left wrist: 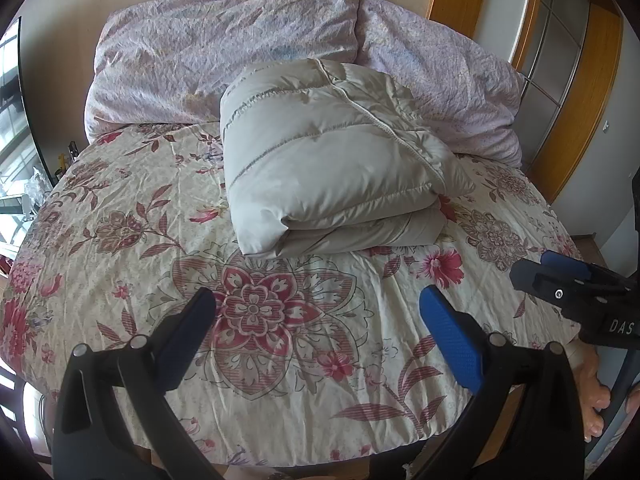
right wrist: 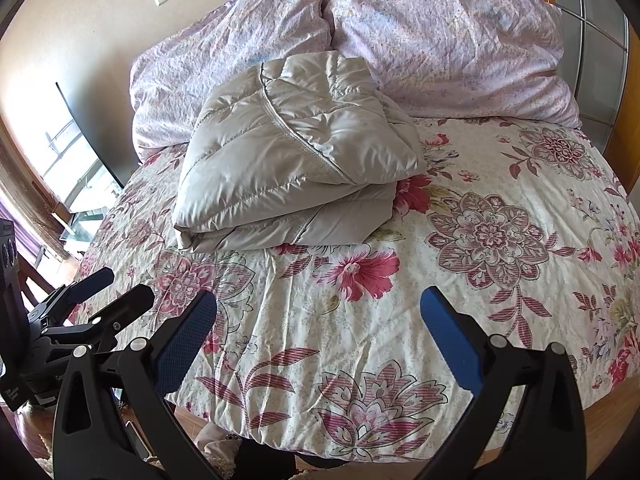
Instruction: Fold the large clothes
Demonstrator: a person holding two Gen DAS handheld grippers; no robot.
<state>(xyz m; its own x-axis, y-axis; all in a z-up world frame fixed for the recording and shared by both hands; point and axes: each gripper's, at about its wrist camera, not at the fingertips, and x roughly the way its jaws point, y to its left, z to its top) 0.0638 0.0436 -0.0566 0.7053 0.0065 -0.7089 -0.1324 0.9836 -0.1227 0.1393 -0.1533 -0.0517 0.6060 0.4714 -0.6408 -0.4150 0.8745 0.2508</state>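
Observation:
A beige quilted puffer jacket (left wrist: pixel 328 160) (right wrist: pixel 296 156) lies folded into a thick bundle on the floral bedspread (left wrist: pixel 160 240) (right wrist: pixel 500 280), near the pillows. My left gripper (left wrist: pixel 316 320) is open over the bed's near part, well short of the jacket, with nothing between its blue pads. My right gripper (right wrist: pixel 318 320) is open too, hanging above the bedspread in front of the bundle and holding nothing. Each view catches the other gripper at its edge: the right gripper (left wrist: pixel 560 276) and the left gripper (right wrist: pixel 108 292).
Two lilac pillows (left wrist: pixel 224 48) (right wrist: pixel 440 40) lean on the wall behind the jacket. A wooden sliding door (left wrist: pixel 560 60) stands to the right. A window (right wrist: pixel 72 168) is on the left. A person's bare foot (left wrist: pixel 596 396) rests on the floor by the bed's corner.

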